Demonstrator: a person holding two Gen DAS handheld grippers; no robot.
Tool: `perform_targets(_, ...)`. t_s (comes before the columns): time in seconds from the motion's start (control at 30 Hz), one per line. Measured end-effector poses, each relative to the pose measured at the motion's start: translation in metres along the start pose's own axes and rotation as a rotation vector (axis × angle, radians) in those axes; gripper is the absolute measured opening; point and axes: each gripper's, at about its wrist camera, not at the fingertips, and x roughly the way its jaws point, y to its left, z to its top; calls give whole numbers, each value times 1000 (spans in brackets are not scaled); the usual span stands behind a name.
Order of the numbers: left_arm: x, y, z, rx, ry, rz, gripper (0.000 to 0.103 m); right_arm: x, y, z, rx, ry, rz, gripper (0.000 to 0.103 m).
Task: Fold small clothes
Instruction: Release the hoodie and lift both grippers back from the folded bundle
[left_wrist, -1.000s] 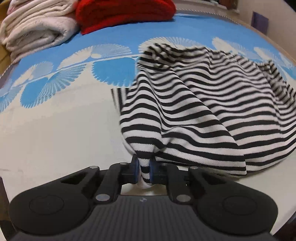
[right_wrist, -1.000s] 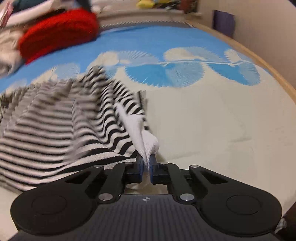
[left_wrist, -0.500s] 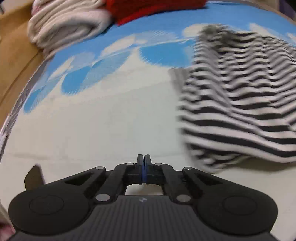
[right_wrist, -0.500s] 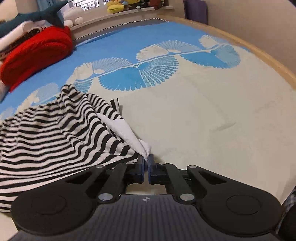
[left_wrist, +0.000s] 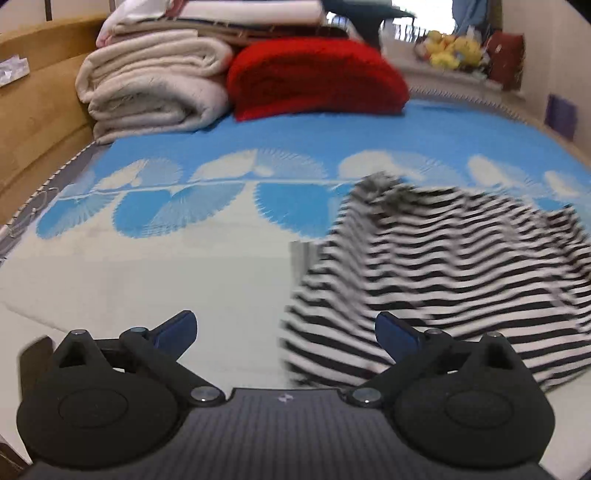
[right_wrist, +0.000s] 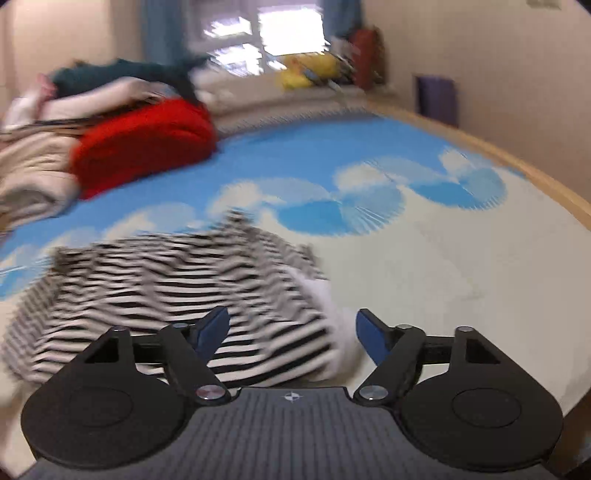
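Fingers of both my left gripper (left_wrist: 284, 334) and right gripper (right_wrist: 291, 332) have just been opening and stand wide, empty. Black-and-white striped knit garment (left_wrist: 436, 280) lies rumpled on the blue-and-cream bed (left_wrist: 147, 280), below the red blanket (left_wrist: 317, 77). Fold released; next I'd regrasp an edge.

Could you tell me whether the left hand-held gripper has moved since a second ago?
Yes. The left hand-held gripper has let go of the striped garment, its jaws have just opened, and it has backed away, leftward, against the bed's fan pattern.

Both released: left gripper (left_wrist: 284, 332) and right gripper (right_wrist: 291, 330) jaws just opening, lifted off striped garment (left_wrist: 443, 280); garment now slumped on bed.
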Motion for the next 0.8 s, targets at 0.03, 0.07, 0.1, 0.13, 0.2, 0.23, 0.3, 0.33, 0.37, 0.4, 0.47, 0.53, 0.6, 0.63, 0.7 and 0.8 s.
perform_targets(0.03,-6,-9,-5,-2,-15,-6,103,-12,9,-7,-22,-21,33,84)
perform_targets(0.07,-11,-17,-11,4,-21,-9,103,-19,16,-12,-42,-29,54,84)
perform_targets(0.1,-15,-26,-14,13,-31,-15,103,-27,24,-19,-72,-32,86,84)
perform_targets(0.13,-17,-34,-17,23,-40,-20,103,-34,32,-25,-106,-37,121,84)
perform_targets(0.2,-19,-49,-20,48,-43,-10,103,-42,42,-33,-160,-51,173,86)
perform_targets(0.23,-17,-53,-22,53,-42,0,103,-43,47,-34,-185,-45,187,86)
perform_targets(0.3,-17,-58,-23,45,-47,22,103,-40,52,-35,-207,-23,183,86)
perform_targets(0.33,-18,-58,-24,32,-50,30,103,-36,52,-34,-207,-6,175,86)
perform_targets(0.37,-19,-55,-25,17,-51,32,103,-33,52,-33,-198,12,166,86)
perform_targets(0.4,-21,-52,-27,1,-49,31,103,-29,50,-32,-185,28,153,86)
perform_targets(0.47,-22,-48,-31,-12,-30,27,103,-22,48,-30,-160,50,132,86)
perform_targets(0.53,-23,-44,-35,-10,-14,43,103,-19,47,-34,-143,54,125,86)
perform_targets(0.6,-28,-40,-38,-12,-18,64,103,-20,48,-39,-143,49,119,86)
perform_targets(0.63,-30,-37,-39,-17,-21,70,103,-20,50,-40,-144,47,114,86)
perform_targets(0.7,-34,-29,-41,-41,-25,79,103,-19,51,-41,-139,47,109,86)
perform_targets(0.8,-39,-19,-45,-77,-17,80,103,-18,54,-41,-136,45,103,86)
